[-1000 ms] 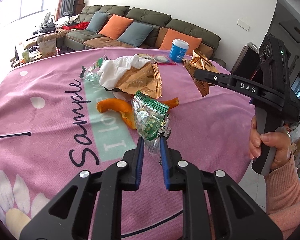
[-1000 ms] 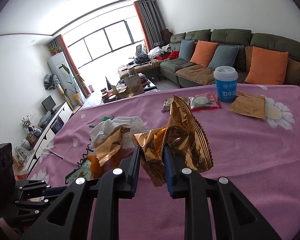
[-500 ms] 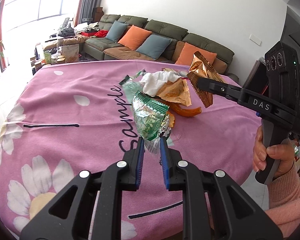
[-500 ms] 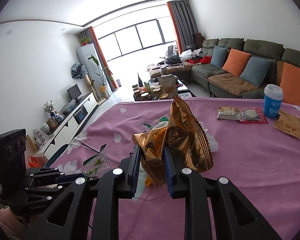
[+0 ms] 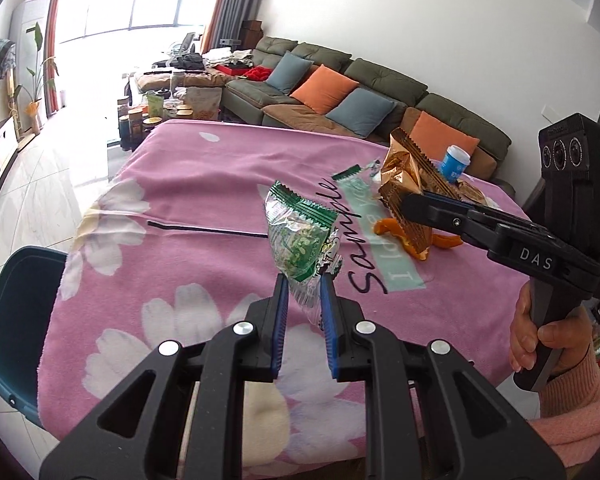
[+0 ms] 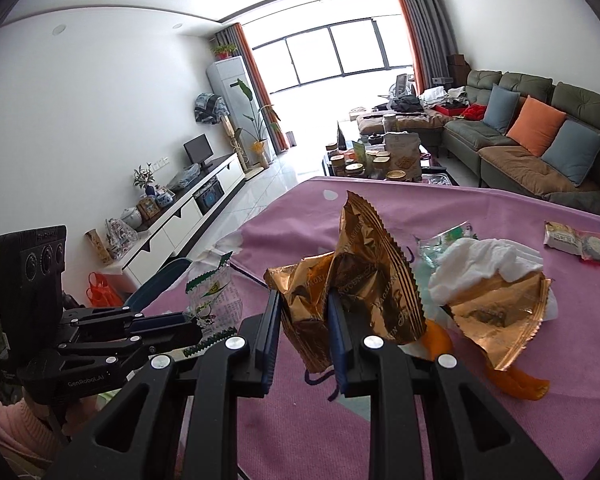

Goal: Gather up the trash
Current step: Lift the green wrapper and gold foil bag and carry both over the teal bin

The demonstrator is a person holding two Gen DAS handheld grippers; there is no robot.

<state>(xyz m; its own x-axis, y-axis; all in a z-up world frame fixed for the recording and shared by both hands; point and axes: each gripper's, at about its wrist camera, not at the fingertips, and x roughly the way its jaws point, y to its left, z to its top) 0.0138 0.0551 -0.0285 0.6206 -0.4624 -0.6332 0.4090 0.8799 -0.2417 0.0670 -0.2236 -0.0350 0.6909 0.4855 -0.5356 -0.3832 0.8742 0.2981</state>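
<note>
the left gripper [image 5: 304, 300] is clenched on the clear lower end of a green wrapper [image 5: 300, 236], which stands with its long axis nearly upright, the serrated green top edge pointing up and a little away from the camera. the wrapper hangs in the air above the pink cloth [image 5: 188, 184], over the near part of the cloth beside the printed black word. in the right wrist view the same wrapper [image 6: 214, 300] shows left of the right gripper, pinched at its lower end by the left gripper's fingers [image 6: 160, 326].

the right gripper [image 6: 302, 312] is clamped on a gold wrapper [image 6: 356, 276], crumpled, its long axis upright with the pointed crimped end up and leaning slightly left. it is held above the cloth [image 6: 480, 208]. in the left wrist view the gold wrapper [image 5: 408, 184] sits at the tip of the right gripper [image 5: 410, 202], with the person's hand [image 5: 540, 336] around the handle.

on the cloth, just beyond the gold wrapper, lie orange peel [image 5: 416, 236], a white tissue [image 6: 484, 260] and a second gold wrapper [image 6: 496, 320] touching the tissue. a blue cup [image 5: 454, 164] stands further back on the cloth, near the sofa [image 5: 380, 84]. a dark teal bin [image 5: 16, 320] sits just off the left edge of the cloth, its rim below the cloth's edge.
</note>
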